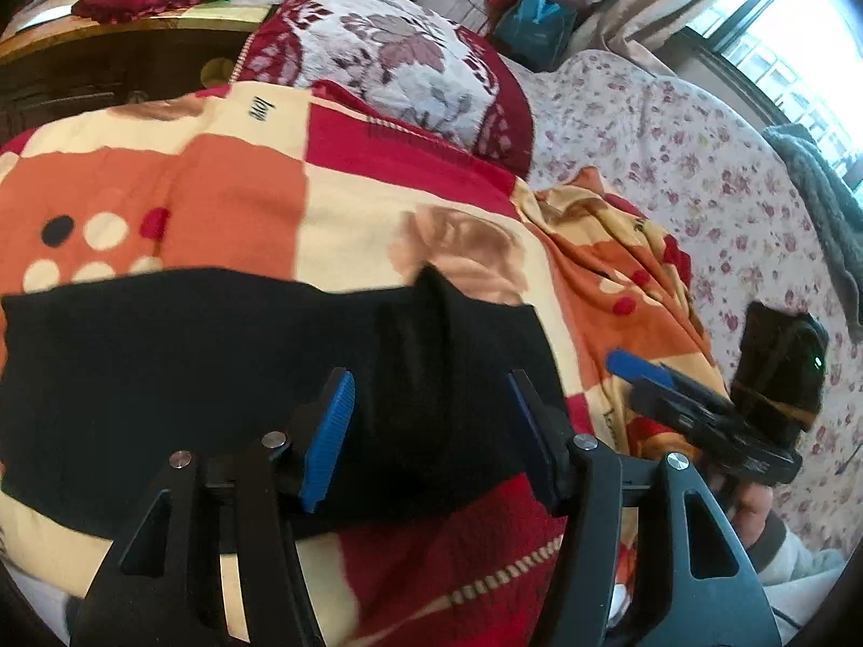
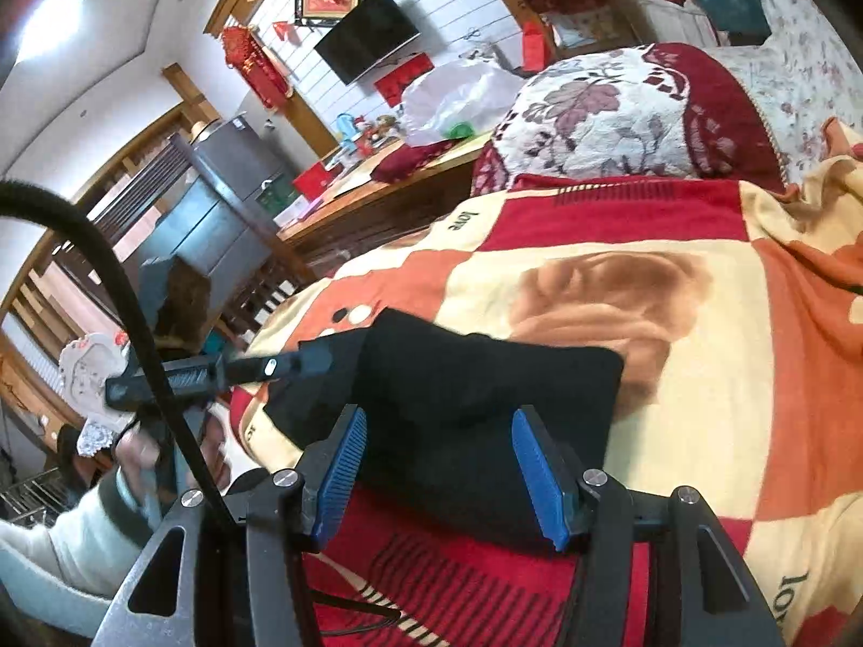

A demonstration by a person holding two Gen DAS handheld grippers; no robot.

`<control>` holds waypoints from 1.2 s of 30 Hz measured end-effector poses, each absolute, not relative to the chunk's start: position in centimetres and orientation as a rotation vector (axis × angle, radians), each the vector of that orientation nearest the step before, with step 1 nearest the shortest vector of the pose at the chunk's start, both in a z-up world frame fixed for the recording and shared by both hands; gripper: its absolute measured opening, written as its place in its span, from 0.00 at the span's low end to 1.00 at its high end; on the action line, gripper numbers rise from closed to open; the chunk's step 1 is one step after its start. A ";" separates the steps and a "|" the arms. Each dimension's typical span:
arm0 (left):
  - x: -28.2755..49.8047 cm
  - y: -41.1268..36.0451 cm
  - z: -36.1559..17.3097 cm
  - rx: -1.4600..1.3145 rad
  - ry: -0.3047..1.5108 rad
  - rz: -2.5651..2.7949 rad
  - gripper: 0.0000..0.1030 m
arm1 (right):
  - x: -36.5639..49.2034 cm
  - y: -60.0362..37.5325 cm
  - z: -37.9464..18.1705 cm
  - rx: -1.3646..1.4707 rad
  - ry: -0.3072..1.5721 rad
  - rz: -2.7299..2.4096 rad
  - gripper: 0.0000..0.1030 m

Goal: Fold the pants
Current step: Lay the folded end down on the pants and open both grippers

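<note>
Pants: the black knit pants (image 1: pixel 216 377) are folded into a compact dark block on the checked red, orange and cream fleece blanket (image 1: pixel 242 199), towards its near edge. A raised crease runs across the fabric in the left wrist view.
Left gripper: black two-finger gripper with blue ribbed pads (image 1: pixel 429 431), jaws spread wide over the pants. Nothing is between the pads, which hover just above the cloth.
Right gripper: same build (image 2: pixel 439 472), also wide open, straddling the near edge of the folded block with nothing held. Whether it touches the fabric, can't tell.
Behind the blanket: a red and white floral cushion (image 1: pixel 388 59) at its far edge.
Bed: pink flowered sheet (image 1: pixel 674 162) beside the blanket's right edge.
</note>
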State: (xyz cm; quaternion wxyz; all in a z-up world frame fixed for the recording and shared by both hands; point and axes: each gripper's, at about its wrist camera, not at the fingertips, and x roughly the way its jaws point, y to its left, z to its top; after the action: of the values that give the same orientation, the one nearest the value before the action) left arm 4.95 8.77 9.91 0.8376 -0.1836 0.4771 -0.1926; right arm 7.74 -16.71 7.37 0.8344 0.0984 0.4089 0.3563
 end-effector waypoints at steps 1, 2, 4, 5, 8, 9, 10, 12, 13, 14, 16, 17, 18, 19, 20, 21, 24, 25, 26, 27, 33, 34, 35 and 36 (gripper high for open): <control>4.9 8.3 9.8 -0.378 1.012 -0.390 0.56 | 8.2 -16.4 7.1 0.166 0.876 0.699 0.53; 4.8 7.7 9.5 -0.342 1.022 -0.340 0.56 | 8.5 -16.4 6.9 0.143 0.885 0.650 0.53; 4.7 6.7 8.8 -0.284 1.026 -0.246 0.56 | 9.0 -17.2 6.1 0.153 0.905 0.590 0.53; 4.7 6.7 8.3 -0.285 1.029 -0.220 0.56 | 9.3 -17.7 5.5 0.182 0.919 0.568 0.53; 4.9 7.2 6.9 -0.336 1.050 -0.183 0.56 | 11.1 -19.2 3.2 0.250 0.993 0.514 0.53; 5.1 7.4 6.5 -0.358 1.058 -0.179 0.56 | 11.4 -19.7 2.5 0.279 1.013 0.517 0.53; 5.3 7.5 6.2 -0.377 1.062 -0.175 0.56 | 11.7 -20.0 1.9 0.312 1.030 0.526 0.54; 5.8 7.3 5.8 -0.387 1.060 -0.165 0.56 | 12.5 -20.2 0.5 0.379 1.066 0.571 0.54; 6.2 7.2 5.6 -0.392 1.057 -0.159 0.56 | 12.8 -20.1 -0.2 0.416 1.087 0.607 0.54; 6.3 7.1 5.4 -0.401 1.054 -0.161 0.56 | 12.9 -19.9 -0.8 0.446 1.108 0.640 0.53; 6.6 7.1 5.1 -0.426 1.043 -0.175 0.55 | 12.7 -19.2 -0.9 0.408 1.092 0.645 0.46; 6.7 7.0 5.1 -0.428 1.044 -0.179 0.46 | 12.3 -18.9 -0.7 0.369 1.076 0.640 0.41; 6.8 6.8 5.1 -0.417 1.047 -0.190 0.39 | 12.0 -18.6 -0.3 0.339 1.063 0.639 0.35; 6.9 6.5 5.3 -0.404 1.054 -0.199 0.28 | 11.8 -18.4 0.1 0.313 1.048 0.638 0.33; 6.8 6.0 5.6 -0.376 1.054 -0.202 0.25 | 11.5 -18.2 0.7 0.286 1.035 0.635 0.30; 6.5 5.7 6.1 -0.348 1.045 -0.197 0.23 | 11.3 -18.0 1.1 0.264 1.026 0.630 0.28; 5.6 5.3 7.0 -0.300 1.025 -0.184 0.21 | 10.4 -17.2 2.6 0.171 0.997 0.618 0.28; 5.5 5.5 7.0 -0.300 1.023 -0.172 0.21 | 10.1 -17.0 2.8 0.138 0.988 0.609 0.28; 5.6 5.6 6.7 -0.293 1.029 -0.155 0.21 | 10.1 -16.7 2.6 0.115 0.993 0.596 0.28; 5.7 5.7 6.2 -0.290 1.039 -0.142 0.21 | 10.3 -16.5 2.0 0.106 1.009 0.578 0.28; 5.5 6.3 5.0 -0.348 1.052 -0.123 0.21 | 11.0 -17.7 0.7 0.195 1.070 0.523 0.35; 5.4 6.3 5.1 -0.349 1.052 -0.122 0.21 | 10.9 -17.9 1.3 0.169 1.054 0.504 0.37; 5.4 6.3 5.3 -0.351 1.052 -0.122 0.22 | 10.7 -17.9 1.8 0.157 1.039 0.496 0.38; 5.3 6.4 5.5 -0.355 1.050 -0.117 0.22 | 10.6 -18.1 2.3 0.153 1.021 0.492 0.38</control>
State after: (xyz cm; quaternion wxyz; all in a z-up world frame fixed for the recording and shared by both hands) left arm 5.28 6.44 5.51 0.8486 -0.1685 0.4984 -0.0555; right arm 10.59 -18.07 2.30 0.8409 0.0724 0.4831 0.2330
